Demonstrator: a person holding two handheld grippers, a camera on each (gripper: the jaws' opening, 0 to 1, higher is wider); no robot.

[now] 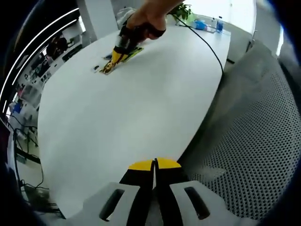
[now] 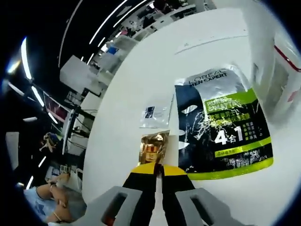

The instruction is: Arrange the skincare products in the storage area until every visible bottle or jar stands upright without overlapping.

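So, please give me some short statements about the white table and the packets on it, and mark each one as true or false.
1. The large dark face mask packet with a green band lies flat on the white table. True.
2. The small golden sachet lies on top of the mask packet. False: it lies beside it, apart.
3. The right gripper has its fingers closed. True.
4. The left gripper holds a bottle. False: its closed fingers hold nothing.
5. A small clear sachet lies beyond the golden one. True.
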